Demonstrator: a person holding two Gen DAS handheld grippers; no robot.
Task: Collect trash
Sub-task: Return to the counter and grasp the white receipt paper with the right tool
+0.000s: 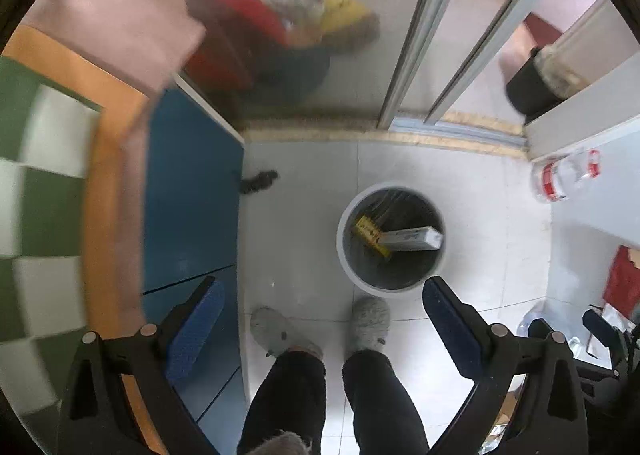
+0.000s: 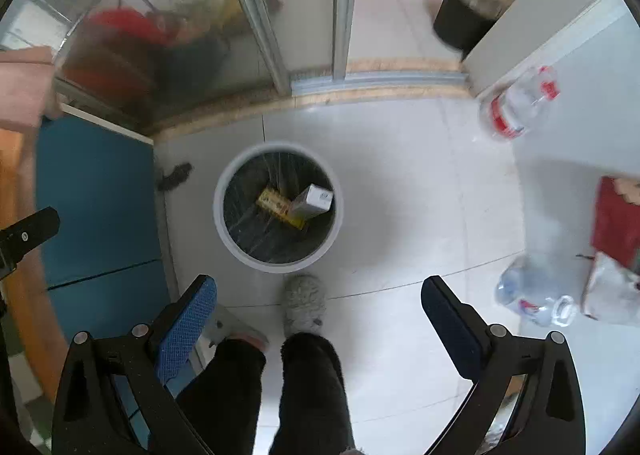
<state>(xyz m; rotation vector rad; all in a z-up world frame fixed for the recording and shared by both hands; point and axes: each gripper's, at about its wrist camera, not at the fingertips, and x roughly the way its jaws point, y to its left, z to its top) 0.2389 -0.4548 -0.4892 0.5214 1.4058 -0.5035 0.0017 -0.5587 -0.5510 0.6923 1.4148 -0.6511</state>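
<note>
A round grey trash bin [image 1: 345, 243] [image 2: 219, 215] with a clear liner stands on the tiled floor. Inside lie a white carton [image 1: 412, 238] [image 2: 314, 199] and a yellow box [image 1: 369, 232] [image 2: 277, 207]. My left gripper [image 1: 322, 287] points straight down, high above the floor just short of the bin, jaws wide open and empty. My right gripper [image 2: 318, 283] also points down from well above the bin's near rim, open with nothing between its blue pads [image 2: 188, 319]. Plastic bottles [image 2: 520, 103] [image 2: 532, 295] and a crumpled bag [image 2: 612, 295] lie on the white table at right.
A person's dark trouser legs and grey slippers [image 1: 370, 323] stand just before the bin. A blue cabinet [image 1: 192, 195] and a green checked cloth [image 1: 40, 175] are at left. Glass sliding doors [image 2: 280, 35] lie beyond, with a black pot [image 2: 460, 19] at right. A small dark scrap [image 2: 176, 175] lies on the floor.
</note>
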